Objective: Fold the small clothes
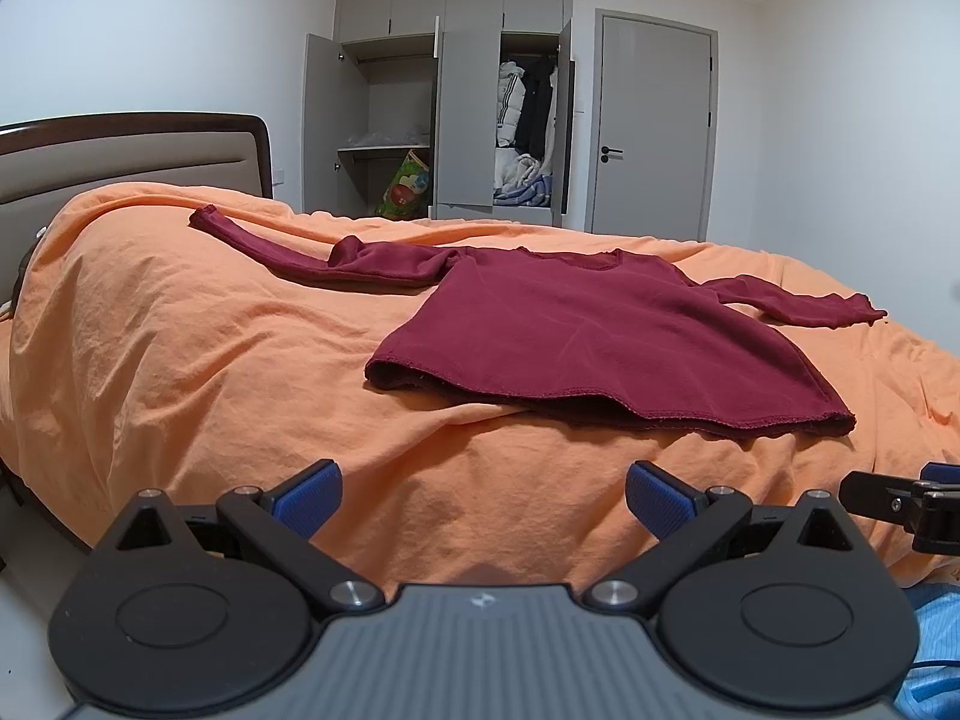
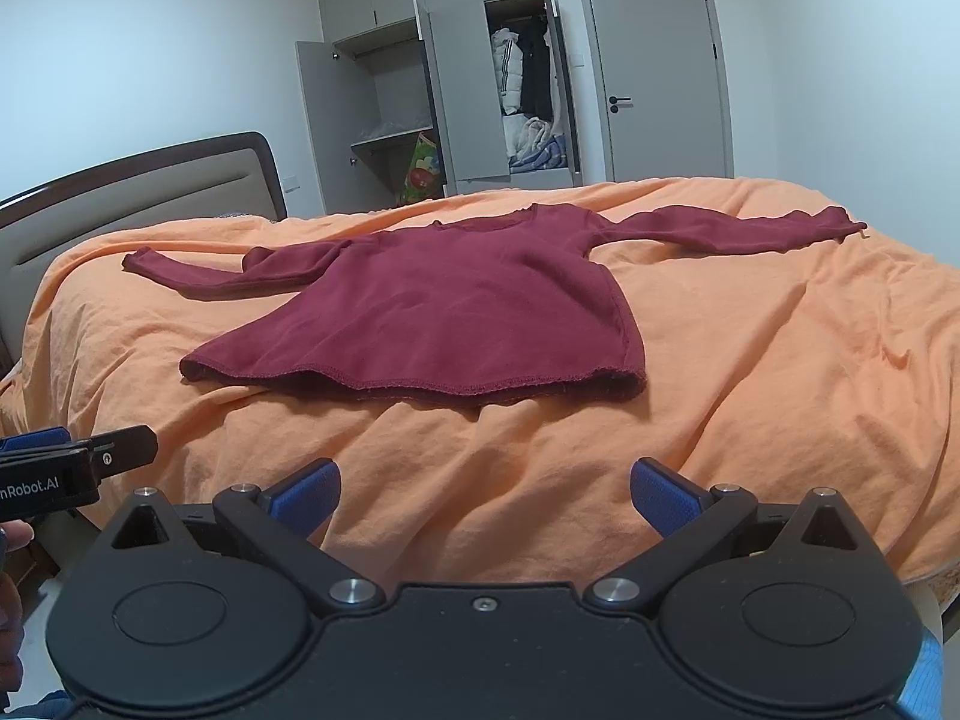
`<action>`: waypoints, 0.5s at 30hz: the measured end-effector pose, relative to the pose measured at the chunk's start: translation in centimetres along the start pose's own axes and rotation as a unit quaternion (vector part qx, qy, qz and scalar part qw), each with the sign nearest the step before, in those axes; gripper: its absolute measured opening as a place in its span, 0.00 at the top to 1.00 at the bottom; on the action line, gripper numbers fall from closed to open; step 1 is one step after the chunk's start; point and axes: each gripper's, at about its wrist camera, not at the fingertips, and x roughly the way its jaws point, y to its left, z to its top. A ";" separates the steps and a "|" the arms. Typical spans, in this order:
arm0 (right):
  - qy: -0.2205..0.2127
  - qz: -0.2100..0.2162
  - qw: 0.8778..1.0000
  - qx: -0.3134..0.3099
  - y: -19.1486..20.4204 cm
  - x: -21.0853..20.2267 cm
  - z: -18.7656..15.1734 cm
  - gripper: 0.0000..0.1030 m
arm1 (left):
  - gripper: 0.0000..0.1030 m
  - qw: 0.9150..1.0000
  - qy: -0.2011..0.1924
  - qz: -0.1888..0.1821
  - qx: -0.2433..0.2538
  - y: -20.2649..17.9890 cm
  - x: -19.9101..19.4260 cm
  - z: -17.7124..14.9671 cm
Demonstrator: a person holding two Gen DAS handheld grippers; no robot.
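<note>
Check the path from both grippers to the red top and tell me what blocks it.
Nothing visible does. Only bare orange bedspread lies between the open left gripper and right gripper and the red top, which is spread flat with nothing on it.

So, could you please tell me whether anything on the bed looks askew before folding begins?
The dark red long-sleeved top lies flat on the orange bedsheet, but its left sleeve is kinked and bunched near the shoulder.
</note>
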 end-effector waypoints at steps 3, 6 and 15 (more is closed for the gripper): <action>0.001 0.000 1.000 0.000 -0.1 0.1 0.0 0.00 | 0.00 1.000 0.001 -0.001 -0.001 0.0 0.0 0.0; 0.008 -0.001 1.000 0.002 -0.1 0.3 0.0 0.00 | 0.00 1.000 0.002 -0.003 -0.004 0.1 0.0 0.1; 0.061 0.017 0.997 0.035 -1.7 2.0 0.4 0.00 | 0.00 0.999 0.008 0.027 0.024 -0.8 1.8 2.6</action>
